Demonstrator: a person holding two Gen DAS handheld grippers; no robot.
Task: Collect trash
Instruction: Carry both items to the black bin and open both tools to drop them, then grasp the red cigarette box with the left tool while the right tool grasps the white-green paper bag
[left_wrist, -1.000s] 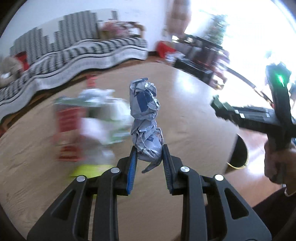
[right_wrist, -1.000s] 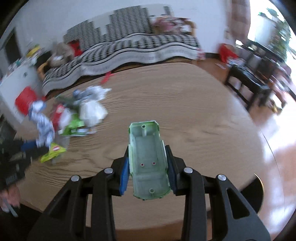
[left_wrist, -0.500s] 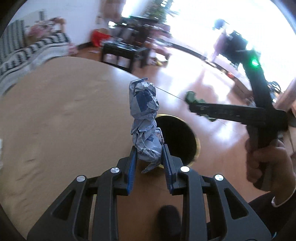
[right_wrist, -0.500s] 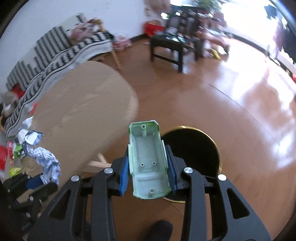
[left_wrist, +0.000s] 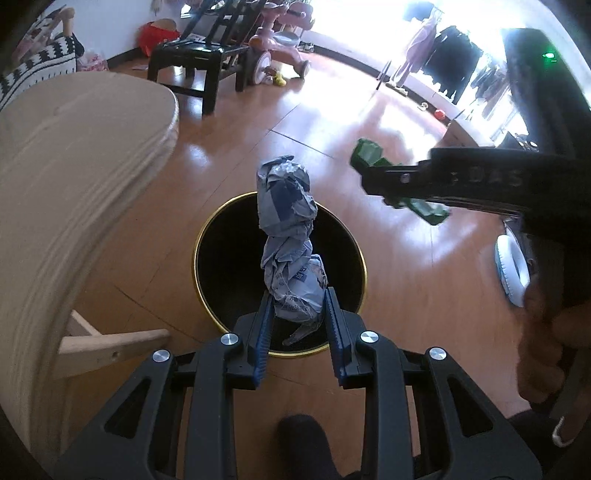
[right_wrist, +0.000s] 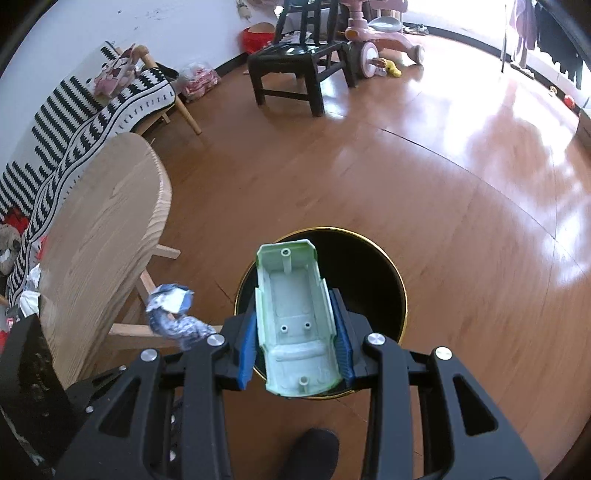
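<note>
Both fisheye views look steeply down along their own jaws from close above the gold-rimmed black bin (left_wrist: 207, 236) (right_wrist: 373, 266) on the wooden floor (left_wrist: 399, 295) (right_wrist: 461, 221). They share the bin, the round table's (left_wrist: 74, 184) (right_wrist: 103, 221) edge at left, and the black chair (left_wrist: 199, 59) (right_wrist: 295, 62) beyond.

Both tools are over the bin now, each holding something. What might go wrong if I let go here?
1. The crumpled paper is long and leans past the left tool; it may catch the bin rim.
2. In the right wrist view, the green plastic shell in the right tool sits over the bin's near rim, so it may bounce onto the floor.
</note>
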